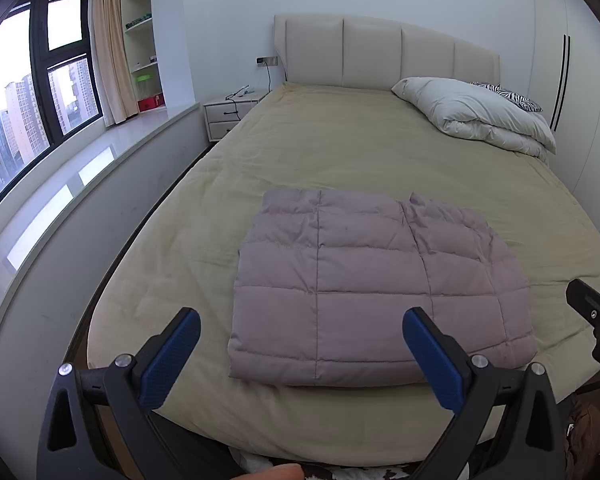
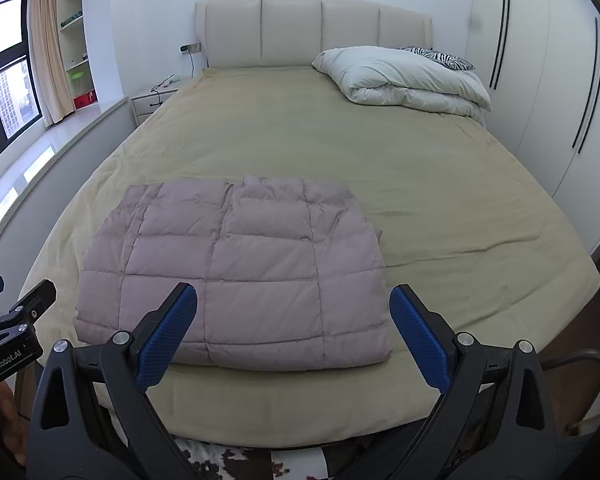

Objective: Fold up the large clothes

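Note:
A mauve quilted down garment (image 1: 376, 288) lies folded into a flat rectangle near the foot of the bed (image 1: 340, 152); it also shows in the right wrist view (image 2: 236, 272). My left gripper (image 1: 302, 328) is open and empty, held above the foot edge, its blue pads (image 1: 172, 364) apart on either side of the garment's near edge. My right gripper (image 2: 294, 304) is open and empty, held just before the garment's near right corner. The right gripper shows at the right edge of the left wrist view (image 1: 596, 312); the left one at the left edge of the right wrist view (image 2: 16, 320).
A folded white duvet (image 1: 476, 116) and a zebra-print pillow (image 1: 508, 96) lie at the head on the right. A white nightstand (image 1: 228, 114) stands left of the bed. A window sill (image 1: 80, 184) runs along the left; wardrobe doors (image 2: 548, 80) stand on the right.

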A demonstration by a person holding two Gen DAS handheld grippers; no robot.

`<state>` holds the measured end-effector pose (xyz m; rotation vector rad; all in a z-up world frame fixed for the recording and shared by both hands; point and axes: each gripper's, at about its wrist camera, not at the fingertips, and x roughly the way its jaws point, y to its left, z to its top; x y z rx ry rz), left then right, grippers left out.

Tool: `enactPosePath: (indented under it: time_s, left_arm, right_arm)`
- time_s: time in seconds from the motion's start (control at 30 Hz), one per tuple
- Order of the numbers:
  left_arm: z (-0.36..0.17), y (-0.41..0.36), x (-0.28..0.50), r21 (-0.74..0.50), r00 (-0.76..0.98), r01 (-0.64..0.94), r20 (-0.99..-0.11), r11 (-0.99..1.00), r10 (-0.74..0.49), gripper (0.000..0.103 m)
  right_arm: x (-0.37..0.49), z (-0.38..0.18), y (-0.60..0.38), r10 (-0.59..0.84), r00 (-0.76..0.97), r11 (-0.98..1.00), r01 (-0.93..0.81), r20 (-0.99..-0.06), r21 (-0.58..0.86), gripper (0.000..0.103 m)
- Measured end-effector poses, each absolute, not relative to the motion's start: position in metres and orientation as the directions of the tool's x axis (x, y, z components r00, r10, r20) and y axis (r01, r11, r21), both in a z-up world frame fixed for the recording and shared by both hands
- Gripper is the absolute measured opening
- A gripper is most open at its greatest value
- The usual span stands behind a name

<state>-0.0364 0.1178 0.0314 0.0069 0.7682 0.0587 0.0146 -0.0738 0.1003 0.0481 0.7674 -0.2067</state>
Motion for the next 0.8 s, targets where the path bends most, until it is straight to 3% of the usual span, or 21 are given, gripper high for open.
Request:
enactPosePath:
  time_s: [0.8]
  left_arm:
    - [0.025, 0.1176, -0.0351, 0.034, 0.711, -0.052, -0.7, 0.998, 0.061, 0.103]
  right_arm:
    - [0.019, 0.0944, -0.0751, -0.166, 0.697, 0.979, 0.203, -0.698, -0.03, 0.098]
